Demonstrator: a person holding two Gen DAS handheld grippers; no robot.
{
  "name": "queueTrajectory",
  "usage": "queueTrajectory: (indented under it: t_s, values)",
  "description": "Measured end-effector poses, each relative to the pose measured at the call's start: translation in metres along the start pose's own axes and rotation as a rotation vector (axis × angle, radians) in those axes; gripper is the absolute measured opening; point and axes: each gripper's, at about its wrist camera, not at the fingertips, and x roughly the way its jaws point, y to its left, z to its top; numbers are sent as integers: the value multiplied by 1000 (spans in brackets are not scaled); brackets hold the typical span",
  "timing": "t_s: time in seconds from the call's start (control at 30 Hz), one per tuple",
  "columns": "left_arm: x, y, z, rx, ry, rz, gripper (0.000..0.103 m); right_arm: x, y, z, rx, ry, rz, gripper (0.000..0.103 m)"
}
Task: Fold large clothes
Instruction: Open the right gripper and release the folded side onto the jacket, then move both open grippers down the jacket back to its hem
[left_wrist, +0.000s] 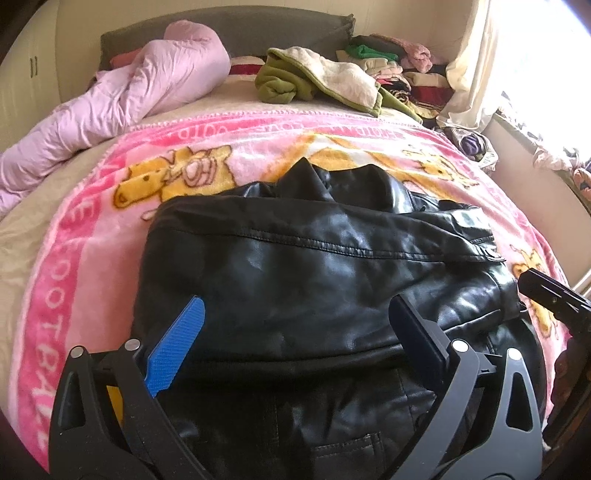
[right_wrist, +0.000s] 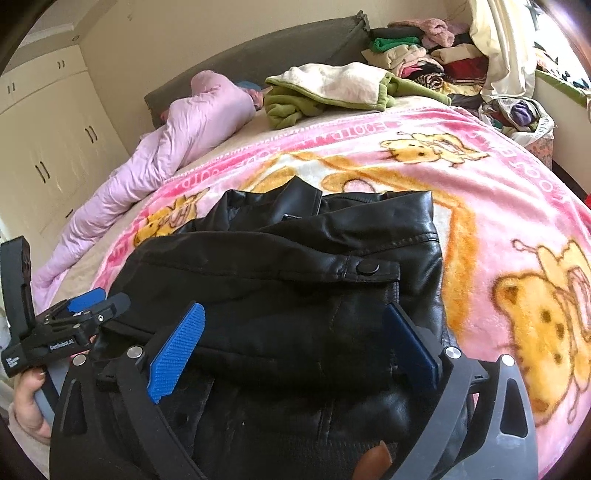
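Here, left wrist view: the left gripper (left_wrist: 297, 321) has its fingers spread wide and empty, the folded black leather jacket (left_wrist: 314, 258) lying between and beyond them at frame centre on the pink blanket (left_wrist: 74, 258). Right wrist view: the right gripper (right_wrist: 295, 332) likewise gapes, holding nothing, above the jacket's snap-buttoned cuff (right_wrist: 369, 266); only here a hand (right_wrist: 27, 402) shows, lower left.

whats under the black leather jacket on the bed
The black leather jacket lies on a pink cartoon blanket, which shows all around it. Whatever lies directly beneath the jacket is covered.
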Motion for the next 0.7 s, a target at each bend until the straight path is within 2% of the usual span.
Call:
queueTrajectory:
  t_s: [0.57, 0.7]
  values:
    - [-34, -10, -2, 4, -59, -7, 94, -44, -4, -7, 1, -58, 26, 98]
    - [-49, -13, -2, -3, -90, -34, 94, -57, -5, -9, -6, -71, 27, 98]
